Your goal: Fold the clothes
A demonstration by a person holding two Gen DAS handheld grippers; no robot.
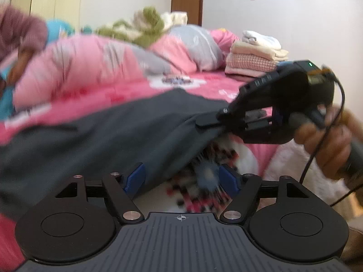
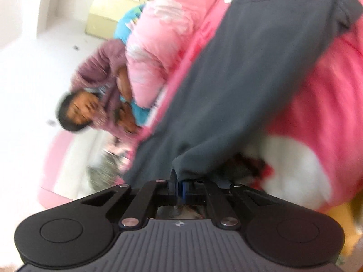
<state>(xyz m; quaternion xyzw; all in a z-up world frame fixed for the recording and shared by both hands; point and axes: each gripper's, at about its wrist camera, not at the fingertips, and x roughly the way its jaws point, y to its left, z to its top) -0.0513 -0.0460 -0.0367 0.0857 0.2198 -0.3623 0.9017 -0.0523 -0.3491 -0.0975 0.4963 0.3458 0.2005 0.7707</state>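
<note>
Two grippers, right gripper (image 2: 179, 187) clamping dark grey garment (image 2: 238, 79), left gripper (image 1: 181, 179) fingers spread, bedding blurred

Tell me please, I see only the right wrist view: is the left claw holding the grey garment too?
Observer: No. The left claw is open; the grey garment hangs beside one pad, not pinched.
Operator: Are any finished clothes nearby?
Observer: Yes, a folded stack sits at the bed's far side.
Operator: Is my claw resting on the bed?
Observer: No. The right claw holds the garment's edge lifted above the pink bedding.
</note>
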